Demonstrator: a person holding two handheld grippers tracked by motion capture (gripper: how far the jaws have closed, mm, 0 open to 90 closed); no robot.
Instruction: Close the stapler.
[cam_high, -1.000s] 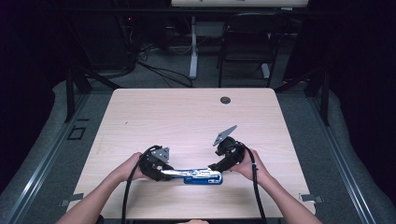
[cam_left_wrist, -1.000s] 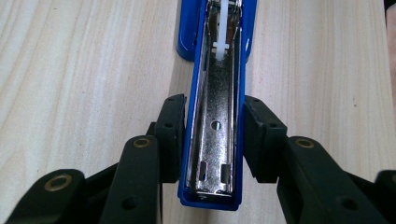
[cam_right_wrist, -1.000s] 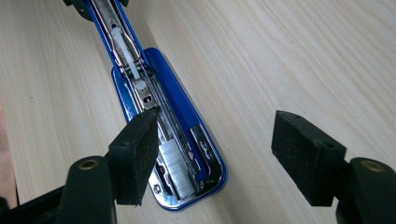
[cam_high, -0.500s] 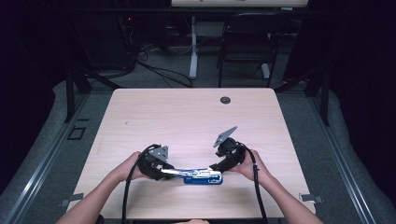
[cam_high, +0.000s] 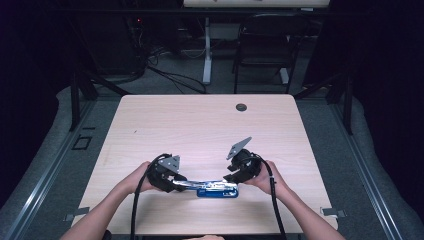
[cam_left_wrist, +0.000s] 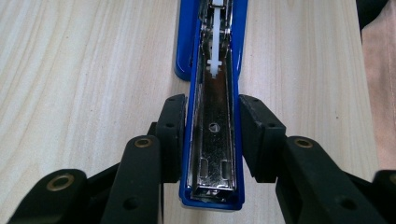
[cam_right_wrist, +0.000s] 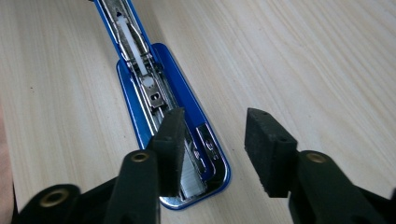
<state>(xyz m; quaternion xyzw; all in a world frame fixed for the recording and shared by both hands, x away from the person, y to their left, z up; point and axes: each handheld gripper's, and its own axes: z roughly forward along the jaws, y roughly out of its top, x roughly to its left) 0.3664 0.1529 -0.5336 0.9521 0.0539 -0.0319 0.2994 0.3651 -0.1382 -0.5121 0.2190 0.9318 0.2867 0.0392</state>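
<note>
Between left gripper (cam_left_wrist: 210, 135) pads: stapler (cam_left_wrist: 212, 154) top arm clamped, tip cropped; right gripper (cam_right_wrist: 215, 149) closing, unclamped, stapler end partly hidden.

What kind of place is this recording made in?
Probably a lab or office workroom: a plain wooden table under a fixed camera, cables on the grey floor behind it, a dark chair, and a blue stapler.

No text, label, brand, number or sign can be read on anything here.
</note>
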